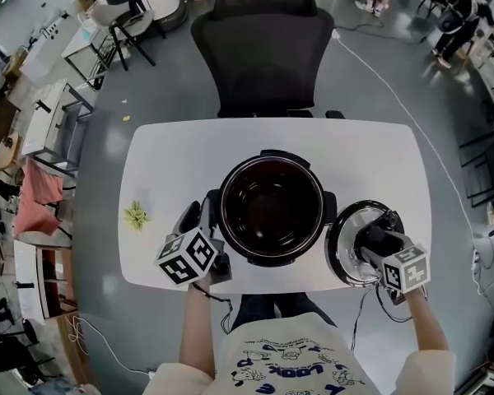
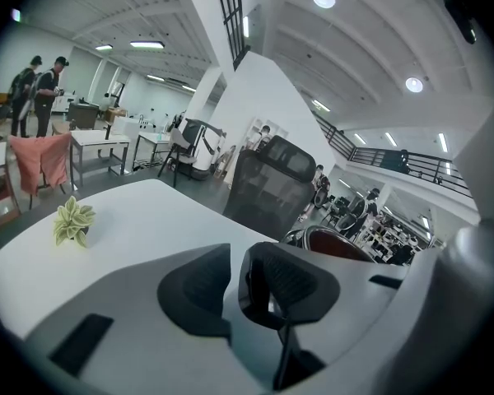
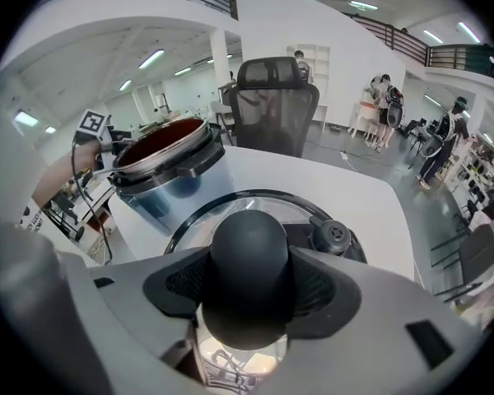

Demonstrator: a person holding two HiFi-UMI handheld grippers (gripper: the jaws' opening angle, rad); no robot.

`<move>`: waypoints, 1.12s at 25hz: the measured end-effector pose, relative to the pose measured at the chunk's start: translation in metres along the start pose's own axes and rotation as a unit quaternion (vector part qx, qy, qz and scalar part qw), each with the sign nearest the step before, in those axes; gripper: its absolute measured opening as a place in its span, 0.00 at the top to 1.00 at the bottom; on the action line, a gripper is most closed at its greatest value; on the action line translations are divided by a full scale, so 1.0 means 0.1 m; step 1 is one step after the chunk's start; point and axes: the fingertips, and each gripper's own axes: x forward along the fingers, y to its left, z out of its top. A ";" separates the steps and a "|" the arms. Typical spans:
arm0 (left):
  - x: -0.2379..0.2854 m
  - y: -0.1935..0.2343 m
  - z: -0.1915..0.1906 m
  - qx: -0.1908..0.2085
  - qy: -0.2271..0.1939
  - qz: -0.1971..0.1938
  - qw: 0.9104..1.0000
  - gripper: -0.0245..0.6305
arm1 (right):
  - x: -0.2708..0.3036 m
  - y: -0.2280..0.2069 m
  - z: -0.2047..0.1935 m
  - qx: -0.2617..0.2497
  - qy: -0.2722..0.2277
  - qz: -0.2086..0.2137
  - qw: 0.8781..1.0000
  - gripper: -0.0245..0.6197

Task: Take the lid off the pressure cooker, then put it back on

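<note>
Open-plan workspace, grey floor, desks and people in the far background. White table [image 1: 148, 163] with a black office chair [image 1: 263, 39] at its 12 o'clock.

- pressure cooker [image 1: 272, 208]: centre of the table, uncovered, dark inner pot visible, black side handles.
- lid [image 1: 343, 249]: off the cooker, at the cooker's 4 o'clock, over the table's near right part. Glass with a dark rim, steam valve [image 3: 333, 235] at 2 o'clock from the knob [image 3: 249, 257] in the right gripper view. Can't tell if its rim touches the table.
- right gripper [image 1: 370, 239]: over the lid, pointing steeply down. Both pads [image 3: 185, 282] clamp the black round knob, one on each side. Marker cube [image 1: 405, 268] faces up, near the table's edge.
- left gripper [image 1: 198, 214]: at the cooker's 8 o'clock, just beside its left handle. Head view doesn't settle whether they touch. Left gripper view: jaws stand a narrow gap apart with nothing between them, so it's empty. Cooker rim shows just past the jaws at 2 o'clock.
- small green plant [image 1: 137, 215]: at the cooker's 9 o'clock, near the table's left edge, well apart from both grippers.
- black cable hangs off the near edge under the right gripper.
</note>
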 end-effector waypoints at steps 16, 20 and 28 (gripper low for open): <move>-0.01 -0.05 0.02 0.000 -0.005 -0.005 1.000 0.77 | -0.81 0.21 0.65 -0.085 -0.008 0.050 0.995 0.51; -0.02 -0.05 0.04 0.001 -0.004 -0.004 1.000 0.77 | -0.89 0.33 0.94 -0.100 -0.023 0.068 0.992 0.51; -0.03 -0.06 0.04 0.005 -0.001 -0.007 1.000 0.77 | -0.82 0.74 1.43 -0.170 -0.036 0.100 0.980 0.51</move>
